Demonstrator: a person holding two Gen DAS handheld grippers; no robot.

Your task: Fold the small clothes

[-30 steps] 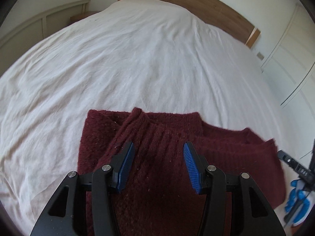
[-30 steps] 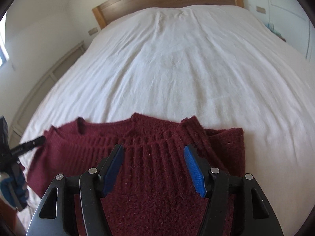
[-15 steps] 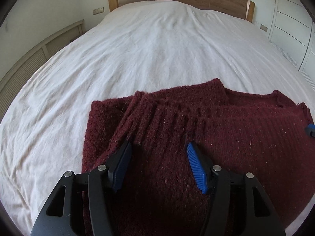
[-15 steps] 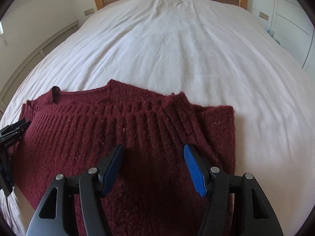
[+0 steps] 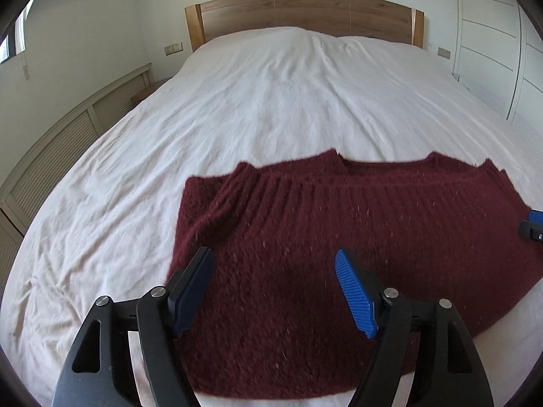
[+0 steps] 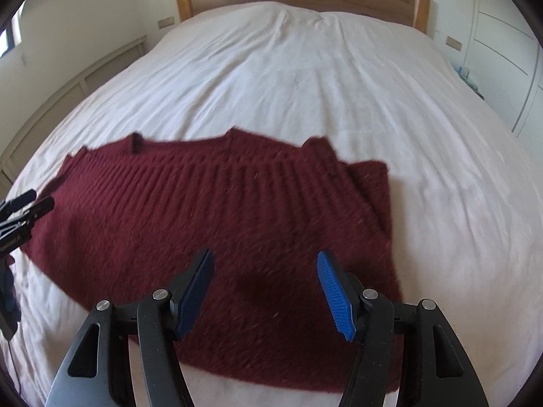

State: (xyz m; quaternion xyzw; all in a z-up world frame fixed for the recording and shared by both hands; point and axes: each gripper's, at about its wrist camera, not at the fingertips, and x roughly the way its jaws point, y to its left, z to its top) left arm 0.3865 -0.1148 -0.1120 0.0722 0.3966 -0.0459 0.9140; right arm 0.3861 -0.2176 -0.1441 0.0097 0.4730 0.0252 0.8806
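A dark red knitted sweater [image 5: 339, 237] lies folded flat on the white bed sheet [image 5: 271, 101], its ribbed edge towards the headboard. It also shows in the right wrist view [image 6: 220, 220]. My left gripper [image 5: 275, 288] is open and empty, above the sweater's left part. My right gripper [image 6: 264, 288] is open and empty, above the sweater's right part. The tip of the right gripper shows at the right edge of the left wrist view [image 5: 534, 225]. The left gripper shows at the left edge of the right wrist view [image 6: 20, 213].
A wooden headboard [image 5: 305, 10] stands at the far end of the bed. A low slatted cabinet [image 5: 61, 146] runs along the left wall. White wardrobe doors [image 5: 502, 34] stand at the right.
Both grippers have pulled back and risen, so more of the sweater and the bed shows. The sweater lies flatter and wider. Both grippers stay open.
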